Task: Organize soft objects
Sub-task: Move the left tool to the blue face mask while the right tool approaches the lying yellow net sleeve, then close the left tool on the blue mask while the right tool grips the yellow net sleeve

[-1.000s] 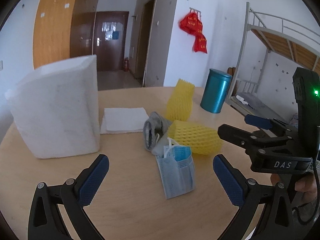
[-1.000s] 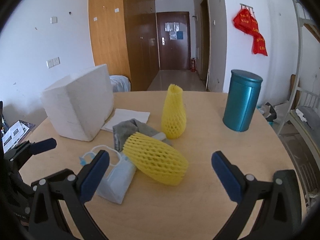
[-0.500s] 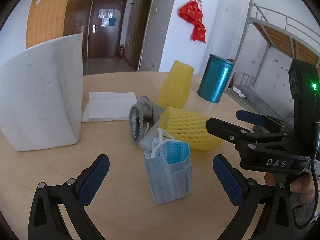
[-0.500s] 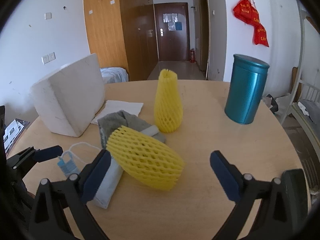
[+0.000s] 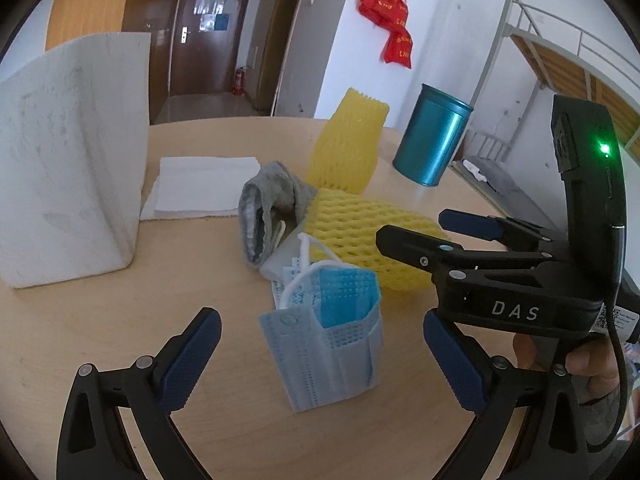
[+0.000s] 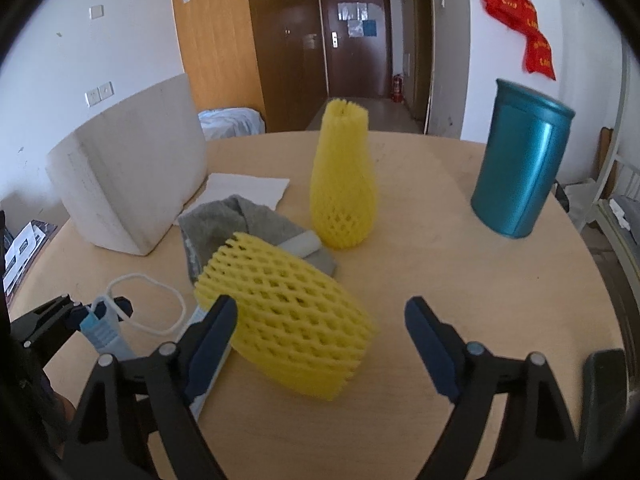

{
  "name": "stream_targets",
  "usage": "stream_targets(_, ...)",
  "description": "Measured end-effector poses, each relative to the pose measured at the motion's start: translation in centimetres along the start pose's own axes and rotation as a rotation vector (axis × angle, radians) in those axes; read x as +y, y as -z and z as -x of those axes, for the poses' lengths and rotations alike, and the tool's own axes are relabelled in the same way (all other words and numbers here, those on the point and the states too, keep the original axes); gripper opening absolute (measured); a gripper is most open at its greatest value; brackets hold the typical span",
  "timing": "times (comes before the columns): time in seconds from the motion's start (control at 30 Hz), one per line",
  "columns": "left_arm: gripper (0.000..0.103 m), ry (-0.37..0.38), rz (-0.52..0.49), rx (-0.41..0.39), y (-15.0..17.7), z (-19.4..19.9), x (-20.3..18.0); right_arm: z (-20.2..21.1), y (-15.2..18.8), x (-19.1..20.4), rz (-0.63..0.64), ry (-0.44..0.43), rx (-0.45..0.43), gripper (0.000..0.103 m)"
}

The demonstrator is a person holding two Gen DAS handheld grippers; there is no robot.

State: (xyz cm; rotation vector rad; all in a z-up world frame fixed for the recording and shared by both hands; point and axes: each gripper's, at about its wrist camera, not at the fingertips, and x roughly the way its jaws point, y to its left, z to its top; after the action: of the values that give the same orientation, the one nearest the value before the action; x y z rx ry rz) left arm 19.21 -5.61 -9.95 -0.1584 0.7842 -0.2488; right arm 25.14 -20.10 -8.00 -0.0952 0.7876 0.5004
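Right gripper (image 6: 320, 332) jaws unclenched, just been closing, foam net (image 6: 288, 312) between them, untouched: light, squashy, take mid-body. Left gripper (image 5: 320, 354) spread wide; face mask (image 5: 328, 344) lies between its jaws.

The grey sock (image 6: 240, 220) lies partly hidden under the yellow foam net (image 6: 288, 320) — its far end unseen.

"DAS" in white on black body of right tool (image 5: 408, 236).

each camera looks forward and down along its own fingers, close over the round table (image 5: 100, 320). both views share the lying yellow net (image 5: 360, 224) (image 6: 288, 320), the mask (image 5: 324, 340) and the teal can (image 6: 520, 160).
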Motion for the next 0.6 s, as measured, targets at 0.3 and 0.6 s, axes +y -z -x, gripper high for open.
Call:
stream_targets(0.3,0.082,0.013,0.018,0.026,0.06,-0.77,0.27,-0.62,0.07,-0.33,-0.016,-0.031,0.024,0.082)
stream_targets(0.6,0.058,0.023,0.013,0.041,0.25,-0.91,0.29,-0.83,0.22,-0.06,-0.008,-0.049,0.045,0.042)
